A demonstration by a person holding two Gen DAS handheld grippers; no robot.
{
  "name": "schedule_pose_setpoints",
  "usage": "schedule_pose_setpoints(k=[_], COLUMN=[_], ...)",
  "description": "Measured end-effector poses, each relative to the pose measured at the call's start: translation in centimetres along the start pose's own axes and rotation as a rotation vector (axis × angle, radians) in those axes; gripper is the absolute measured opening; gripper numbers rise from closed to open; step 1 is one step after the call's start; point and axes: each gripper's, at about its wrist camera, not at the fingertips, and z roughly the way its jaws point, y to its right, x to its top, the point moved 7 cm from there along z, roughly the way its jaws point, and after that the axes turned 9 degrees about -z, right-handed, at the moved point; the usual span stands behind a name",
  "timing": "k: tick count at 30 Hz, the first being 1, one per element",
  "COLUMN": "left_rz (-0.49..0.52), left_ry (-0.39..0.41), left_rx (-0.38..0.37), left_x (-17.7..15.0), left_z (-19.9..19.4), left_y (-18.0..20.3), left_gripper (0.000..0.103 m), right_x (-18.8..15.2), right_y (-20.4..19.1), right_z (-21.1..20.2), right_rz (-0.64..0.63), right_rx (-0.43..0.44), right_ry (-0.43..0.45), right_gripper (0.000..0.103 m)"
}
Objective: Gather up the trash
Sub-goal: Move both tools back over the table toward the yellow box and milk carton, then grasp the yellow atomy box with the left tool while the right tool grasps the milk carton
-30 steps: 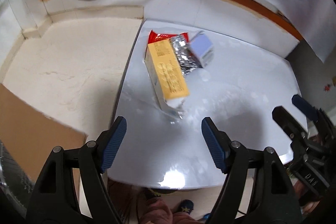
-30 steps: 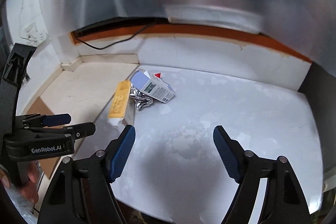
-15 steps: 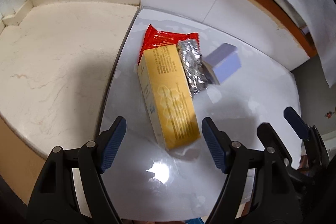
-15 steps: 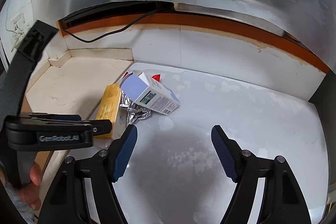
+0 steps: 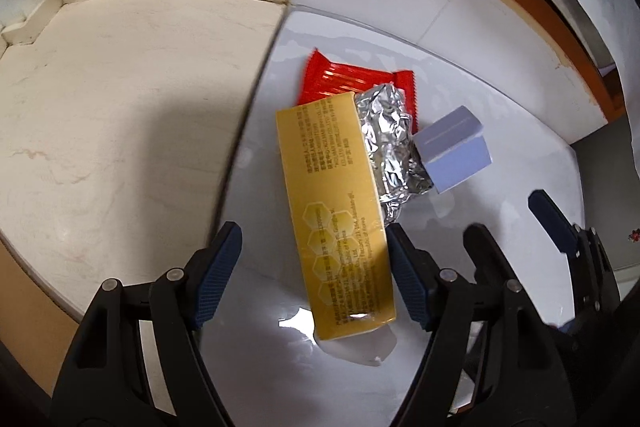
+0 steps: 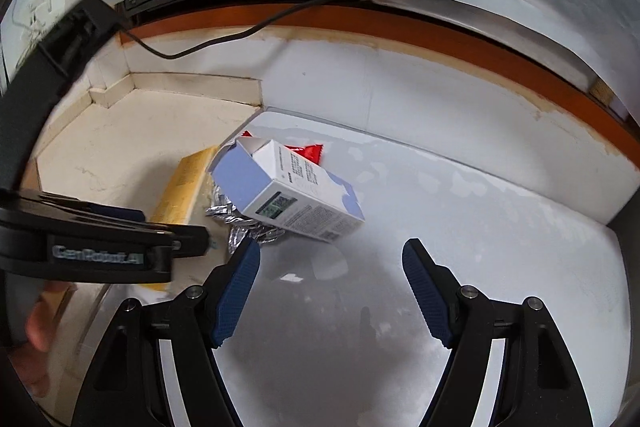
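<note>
Straddling the yellow box (image 5: 340, 223), left gripper (image 5: 312, 271) jaws gape, seemingly untouching.

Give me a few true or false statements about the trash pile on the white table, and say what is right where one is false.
1. The long yellow carton lies on the white table. True.
2. The red wrapper lies on top of the carton. False: it lies partly under it.
3. The crumpled silver foil sits between the carton and the pale blue box. True.
4. The left tool grips the carton. False: it is open around it.
</note>
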Motion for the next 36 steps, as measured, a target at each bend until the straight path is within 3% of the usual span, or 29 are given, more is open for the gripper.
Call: schedule_pose_setpoints(k=[3,8,14,18,19,20,22,23,25,30,31,32,36], left_rz=[-0.006,-0.007,-0.010,-0.020,-0.023,-0.027,-0.034,-0.036,-0.033,0.005,0.010,0.016,-0.007], left_ry=[0.003,0.005,0.004,-0.014,-0.018,-0.024,-0.030,-0.030,-0.027,0.014,0.024,0.027,0.025], left_rx=[-0.025,-0.076,-0.106,-0.129,-0.135,-0.144,-0.155,-0.159,-0.164,-0.175,-0.168,-0.158,-0.176], left_x=[0.4,0.4,0.0,0.2,0.2,0.3,0.4,0.4,0.5,0.3,0.3,0.2,0.1], left_z=[-0.2,-0.7,-0.9,-0.7,-0.7,-0.6,-0.5,-0.5,-0.6,-1.6,-1.8,-1.9,-2.1], left_y=[-1.0,-1.8,-2.1,-2.3,-2.3,-2.3,-2.3,-2.2,-2.0,-0.9,-0.8,-0.7,-0.8], left_gripper=[0.067,0.048,0.047,0.047,0.047,0.047,0.047,0.047,0.046,0.037,0.014,0.000,0.000], right_x=[0.6,1.5,1.6,2.0,2.0,2.1,2.3,2.4,2.6,2.0,1.8,1.6,1.4], right_y=[-1.0,-2.9,-5.1,-5.4,-5.4,-5.4,-4.9,-4.5,-3.8,-1.0,-0.6,-0.1,1.0], right_z=[0.9,1.9,3.2,4.0,4.0,4.1,4.1,4.0,3.6,3.0,2.9,2.8,3.0], right_rz=[-0.070,-0.201,-0.341,-0.363,-0.362,-0.359,-0.347,-0.336,-0.289,-0.105,-0.076,-0.047,0.009], right_rx=[-0.035,-0.081,-0.136,-0.160,-0.157,-0.152,-0.162,-0.165,-0.142,-0.026,-0.008,0.016,0.090], right_ry=[0.021,0.040,0.044,0.046,0.049,0.052,0.050,0.051,0.048,0.013,0.009,0.001,-0.040], right_gripper=[0.075,0.076,0.076,0.076,0.072,0.057,0.041,0.023,0.006,0.001,0.001,0.001,0.001])
